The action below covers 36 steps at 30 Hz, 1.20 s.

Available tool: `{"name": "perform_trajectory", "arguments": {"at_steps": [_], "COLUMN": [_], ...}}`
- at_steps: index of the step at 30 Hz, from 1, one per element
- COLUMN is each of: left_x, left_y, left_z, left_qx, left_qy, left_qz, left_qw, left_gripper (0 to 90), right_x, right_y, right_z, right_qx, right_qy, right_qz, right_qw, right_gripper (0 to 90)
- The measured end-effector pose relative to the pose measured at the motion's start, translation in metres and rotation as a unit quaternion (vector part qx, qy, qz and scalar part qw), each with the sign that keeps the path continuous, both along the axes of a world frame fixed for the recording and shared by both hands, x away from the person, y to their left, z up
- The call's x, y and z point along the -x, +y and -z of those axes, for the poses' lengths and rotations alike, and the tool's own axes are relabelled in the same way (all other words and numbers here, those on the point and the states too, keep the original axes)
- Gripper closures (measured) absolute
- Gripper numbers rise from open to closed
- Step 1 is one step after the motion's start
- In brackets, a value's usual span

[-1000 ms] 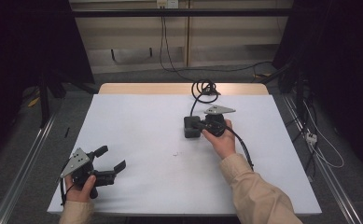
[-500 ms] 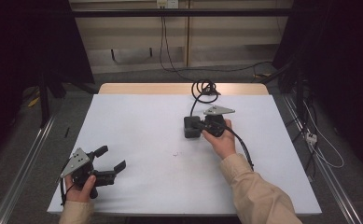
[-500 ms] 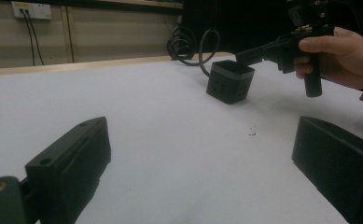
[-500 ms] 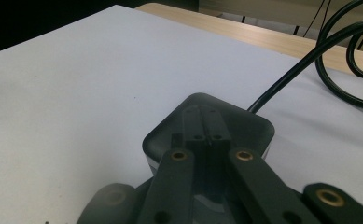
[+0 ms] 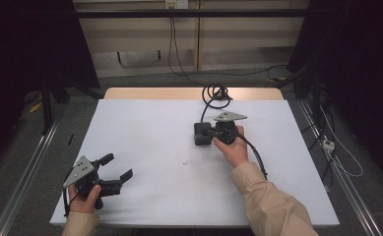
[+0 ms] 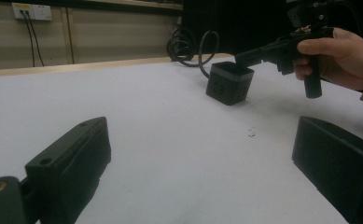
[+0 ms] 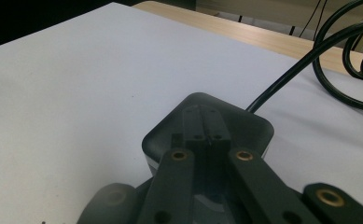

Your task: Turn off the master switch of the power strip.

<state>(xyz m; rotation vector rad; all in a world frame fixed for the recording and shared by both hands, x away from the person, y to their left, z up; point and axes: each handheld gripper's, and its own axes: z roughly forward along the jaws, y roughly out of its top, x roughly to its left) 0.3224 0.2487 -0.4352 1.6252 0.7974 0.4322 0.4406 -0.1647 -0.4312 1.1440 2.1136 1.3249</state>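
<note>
The wide white-topped table (image 5: 144,147) carries one working item: a small dark cube-shaped socket block with rounded corners (image 5: 202,133), sitting right of centre toward the far edge, its thick black cable (image 5: 213,93) looping away to the far rim of the table. The right claw (image 5: 209,132) rests over the top of this block with its jaws drawn fully together; in the right gripper view the closed tips (image 7: 206,133) lie on the block's top face, apparently pressing rather than pinching, though whether they touch a button cannot be told. The left claw (image 5: 116,169) waits near the table's front left corner, jaws spread apart and empty, well away from the block.

The step looks like a press or nudge on the block's top. To do it well, the right hand should bear straight down, keeping the tips centred so the light block does not skid or tip. Bringing the idle left claw over to brace the block's side would likely help.
</note>
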Motion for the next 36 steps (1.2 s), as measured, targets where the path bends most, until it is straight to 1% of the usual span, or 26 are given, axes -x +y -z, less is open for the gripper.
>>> {"name": "perform_trajectory", "arguments": {"at_steps": [3,7,8,11,13,18,25,28,30,36], "left_x": [-0.0003,-0.0005,-0.0004,-0.0007,-0.0007,-0.0011,-0.0010,-0.0007,0.0003,0.0014], "left_y": [0.0003,0.0007,0.0006,0.0005,0.0001,0.0017,0.0026,0.0035,0.0041,0.0055], "left_z": [0.0002,0.0002,0.0003,0.0006,0.0007,0.0010,0.0016,0.0014,0.0010,0.0008], "left_qx": [-0.002,-0.002,-0.001,0.001,0.003,0.001,0.003,0.002,0.004,0.004], "left_qy": [0.000,0.000,0.001,0.001,0.002,0.002,0.003,0.002,0.002,0.002], "left_qz": [0.000,0.000,0.000,0.002,0.002,0.003,0.003,0.004,0.001,-0.002], "left_qw": [1.0000,1.0000,1.0000,1.0000,1.0000,1.0000,1.0000,1.0000,1.0000,1.0000], "left_gripper": [4.2,4.1,4.1,4.2,4.2,4.2,4.2,4.1,4.1,4.1], "right_x": [0.0002,-0.0001,0.0002,0.0004,0.0006,0.0001,0.0007,0.0012,0.0010,0.0011], "right_y": [0.0003,0.0000,0.0004,0.0008,0.0014,0.0003,0.0017,0.0027,0.0022,0.0023], "right_z": [0.0000,-0.0002,-0.0002,-0.0002,-0.0002,0.0002,0.0001,-0.0005,-0.0003,-0.0003], "right_qx": [0.003,-0.001,0.003,0.002,0.006,-0.003,0.002,0.010,0.004,0.005], "right_qy": [-0.002,0.002,-0.001,-0.001,-0.002,0.005,0.005,0.001,0.005,0.004], "right_qz": [0.000,0.001,0.000,0.002,0.002,0.005,0.006,0.006,0.007,0.007], "right_qw": [1.0000,1.0000,1.0000,1.0000,1.0000,1.0000,1.0000,0.9999,1.0000,1.0000], "right_gripper": [90.0,90.0,90.0,90.0,90.0,90.0,90.0,90.0,90.0,90.0]}}
